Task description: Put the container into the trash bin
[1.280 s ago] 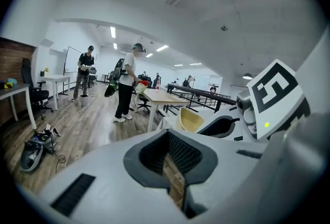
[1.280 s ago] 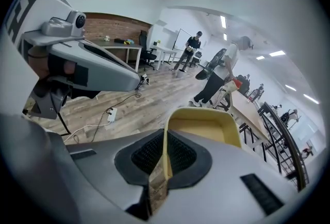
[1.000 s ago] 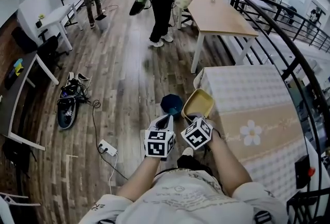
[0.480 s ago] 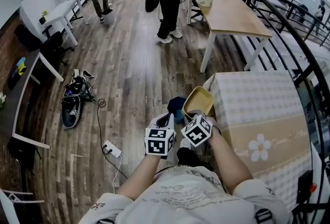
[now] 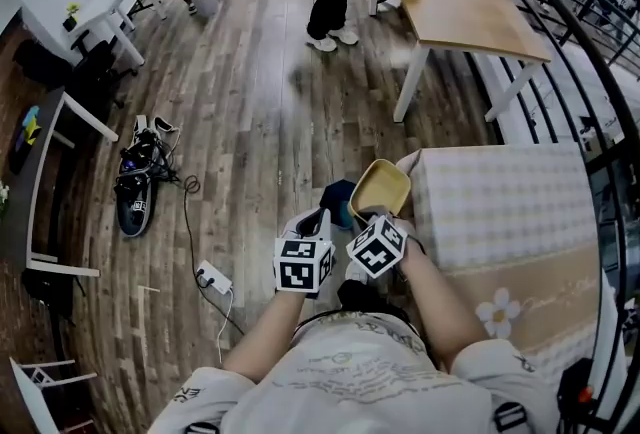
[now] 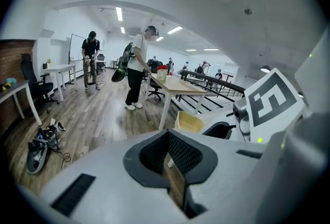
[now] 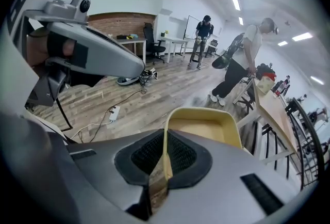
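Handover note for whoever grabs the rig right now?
Right tongs: shut on the container rim, container held in the air.
Left tongs: shut, empty, beside the right.
Bin: on the floor by the table, partly under the container in the head view.
Done: container grasped, close to the bin.
Left: get over the bin, release.

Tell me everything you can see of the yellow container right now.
The yellow container is a shallow rectangular tray with rounded corners, plastic-looking, pale and empty. It hangs above the floor, opening upward, with the right gripper shut on one side wall; nothing else touches it. In the head view it overlaps the dark blue trash bin, by a corner of the cloth-covered table.
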`<state>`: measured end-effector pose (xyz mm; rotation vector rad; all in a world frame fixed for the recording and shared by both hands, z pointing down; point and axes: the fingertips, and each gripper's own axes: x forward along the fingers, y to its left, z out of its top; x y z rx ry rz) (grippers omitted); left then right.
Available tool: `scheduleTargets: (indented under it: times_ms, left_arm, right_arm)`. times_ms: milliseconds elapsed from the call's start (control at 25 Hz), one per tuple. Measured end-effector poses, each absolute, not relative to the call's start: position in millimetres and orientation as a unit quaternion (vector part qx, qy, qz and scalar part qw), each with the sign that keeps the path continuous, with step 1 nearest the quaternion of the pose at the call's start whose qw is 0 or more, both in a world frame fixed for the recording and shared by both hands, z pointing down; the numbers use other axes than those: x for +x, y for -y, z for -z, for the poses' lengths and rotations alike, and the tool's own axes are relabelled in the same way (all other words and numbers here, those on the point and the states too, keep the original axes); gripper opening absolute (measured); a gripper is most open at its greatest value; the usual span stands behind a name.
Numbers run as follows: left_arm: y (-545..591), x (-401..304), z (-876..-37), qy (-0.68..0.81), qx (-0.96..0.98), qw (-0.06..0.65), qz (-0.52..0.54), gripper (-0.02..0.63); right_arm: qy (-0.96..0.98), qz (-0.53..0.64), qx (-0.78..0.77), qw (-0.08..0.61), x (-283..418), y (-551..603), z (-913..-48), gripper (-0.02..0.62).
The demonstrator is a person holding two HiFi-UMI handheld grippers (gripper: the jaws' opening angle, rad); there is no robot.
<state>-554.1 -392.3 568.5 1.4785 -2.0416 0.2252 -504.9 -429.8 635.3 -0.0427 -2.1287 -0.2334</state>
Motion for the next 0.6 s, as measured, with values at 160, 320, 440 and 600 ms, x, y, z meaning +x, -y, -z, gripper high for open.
scheduleTargets:
  times_ms: [160,320,440,600]
  left_arm:
    - [413.0,-574.7,-592.4,0.769,0.546,0.319,-0.095,0.005]
    - [430.1,-583.4,-606.6,0.768,0.533,0.342,-0.097,0.005]
    - [435.3,-594.0,-625.2,0.761,0.534,0.357,-0.097,0.005]
    - [441.0,-611.3,-661.6,0.751,0.537,0.371,-0.098,0.005]
  right_arm:
    - [0.865,0.081,-0.033,0.494,-516.2,449.8,-665.7,0.017]
    - [0.852,0.07,-0.057,0.515,-519.5,465.1,-689.8,0.017]
    - [0.844,0.062,-0.072,0.527,-532.4,468.1,-713.6,0.017]
    - [0.835,0.05,-0.091,0.54,-549.7,470.9,-762.1,0.017]
